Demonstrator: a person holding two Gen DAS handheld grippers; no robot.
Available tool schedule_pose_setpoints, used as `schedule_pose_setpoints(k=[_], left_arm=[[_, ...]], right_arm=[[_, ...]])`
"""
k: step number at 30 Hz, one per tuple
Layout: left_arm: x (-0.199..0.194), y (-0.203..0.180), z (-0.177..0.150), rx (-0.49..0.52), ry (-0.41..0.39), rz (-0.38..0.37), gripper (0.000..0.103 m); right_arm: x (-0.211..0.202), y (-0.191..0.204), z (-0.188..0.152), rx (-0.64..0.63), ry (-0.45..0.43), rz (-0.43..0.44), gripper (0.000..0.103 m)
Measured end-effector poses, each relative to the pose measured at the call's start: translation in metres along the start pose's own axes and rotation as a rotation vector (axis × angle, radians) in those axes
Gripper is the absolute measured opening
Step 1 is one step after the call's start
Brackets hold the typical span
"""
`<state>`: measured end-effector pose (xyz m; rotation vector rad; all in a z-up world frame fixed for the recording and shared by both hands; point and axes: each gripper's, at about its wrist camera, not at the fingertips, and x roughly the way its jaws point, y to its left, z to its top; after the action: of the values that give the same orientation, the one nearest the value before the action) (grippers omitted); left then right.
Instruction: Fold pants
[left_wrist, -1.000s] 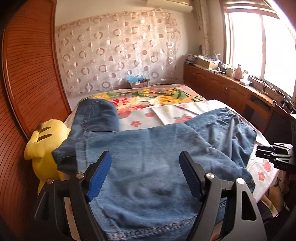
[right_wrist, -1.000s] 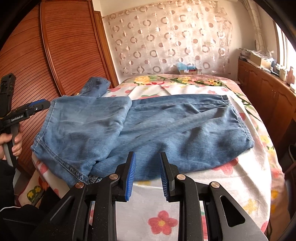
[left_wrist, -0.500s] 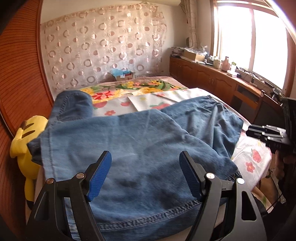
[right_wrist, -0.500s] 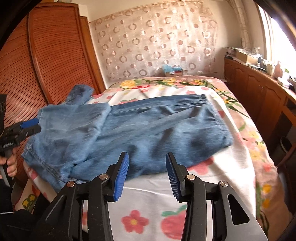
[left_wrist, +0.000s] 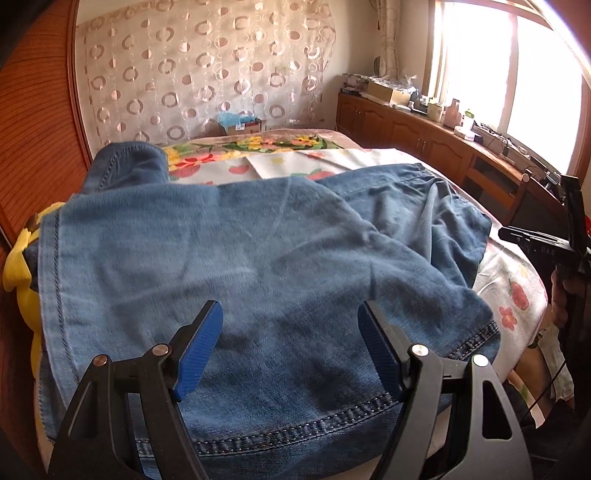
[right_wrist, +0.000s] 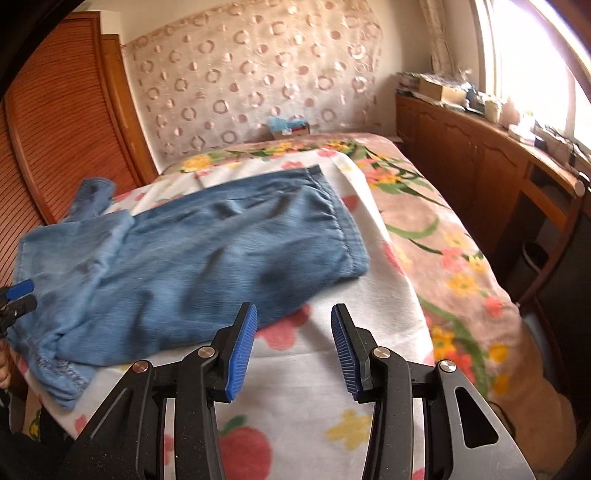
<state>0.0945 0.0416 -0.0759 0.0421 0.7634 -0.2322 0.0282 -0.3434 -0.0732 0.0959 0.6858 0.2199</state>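
Note:
Blue denim pants (left_wrist: 258, 240) lie across the flowered bed, one leg folded over the other; the hem runs along the near edge. My left gripper (left_wrist: 290, 314) hangs just above the folded leg, jaws wide open, no cloth pinched. In the right wrist view the pants (right_wrist: 192, 258) lie to the left with the waistband towards the right. My right gripper (right_wrist: 294, 314) is open over the bare sheet beside the pants, with nothing between its blue pads. Each view catches the other gripper: the right gripper (left_wrist: 535, 240) at the bed's right side, the left gripper (right_wrist: 18, 291) at the far left edge.
A floral bedsheet (right_wrist: 314, 387) covers the bed. A yellow plush toy (left_wrist: 14, 266) is wedged between the bed and the wooden wardrobe (right_wrist: 55, 147). A low wooden cabinet (right_wrist: 480, 155) with clutter runs under the window. A small box (left_wrist: 240, 125) sits at the bed's head.
The left gripper has sunk closer to the pants. The right gripper's jaws have opened wider, and it has swung right, from over the pants' edge to over the bare sheet.

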Motion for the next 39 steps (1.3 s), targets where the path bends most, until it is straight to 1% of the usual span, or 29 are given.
schedule_pose_setpoints(k=[5, 9, 15, 18, 19, 20, 22, 23, 25, 27, 29, 32, 36, 39], left_arm=[[0.007, 0.002, -0.007, -0.008, 0.024, -0.003, 0.076], [0.014, 0.003, -0.011, -0.018, 0.041, -0.009, 0.076], [0.017, 0.005, -0.013, -0.021, 0.039, -0.016, 0.077], [0.018, 0.006, -0.013, -0.022, 0.04, -0.018, 0.077], [0.019, 0.005, -0.013, -0.022, 0.04, -0.017, 0.077], [0.019, 0.005, -0.013, -0.022, 0.04, -0.017, 0.077], [0.018, 0.005, -0.013, -0.023, 0.04, -0.018, 0.077], [0.018, 0.005, -0.013, -0.022, 0.041, -0.018, 0.077], [0.018, 0.005, -0.013, -0.024, 0.04, -0.02, 0.077], [0.018, 0.005, -0.015, -0.021, 0.041, -0.02, 0.077], [0.018, 0.004, -0.014, -0.021, 0.041, -0.02, 0.077], [0.018, 0.004, -0.015, -0.021, 0.04, -0.02, 0.077], [0.018, 0.004, -0.015, -0.021, 0.04, -0.021, 0.077], [0.018, 0.003, -0.015, -0.021, 0.041, -0.022, 0.077]], right_arm=[[0.011, 0.0, 0.012, 0.007, 0.03, -0.011, 0.043], [0.021, -0.008, 0.019, 0.032, 0.053, -0.004, 0.043], [0.028, -0.02, 0.024, 0.081, 0.065, 0.0, 0.043], [0.03, -0.02, 0.027, 0.082, 0.066, -0.011, 0.034], [0.031, -0.02, 0.028, 0.081, 0.066, -0.014, 0.027], [0.031, -0.019, 0.029, 0.076, 0.066, -0.018, 0.023], [0.032, -0.018, 0.03, 0.062, 0.06, -0.017, 0.004], [0.031, -0.015, 0.031, 0.044, 0.055, -0.006, 0.004], [0.018, -0.013, 0.033, 0.008, 0.002, -0.018, 0.003], [0.006, -0.02, 0.035, 0.018, -0.027, -0.025, 0.002], [-0.004, -0.028, 0.035, 0.023, -0.052, -0.052, 0.002], [-0.005, -0.039, 0.03, 0.036, -0.035, -0.05, 0.002], [0.001, -0.039, 0.021, 0.024, -0.008, -0.064, 0.002], [0.002, -0.043, 0.018, 0.043, -0.001, -0.055, 0.002]])
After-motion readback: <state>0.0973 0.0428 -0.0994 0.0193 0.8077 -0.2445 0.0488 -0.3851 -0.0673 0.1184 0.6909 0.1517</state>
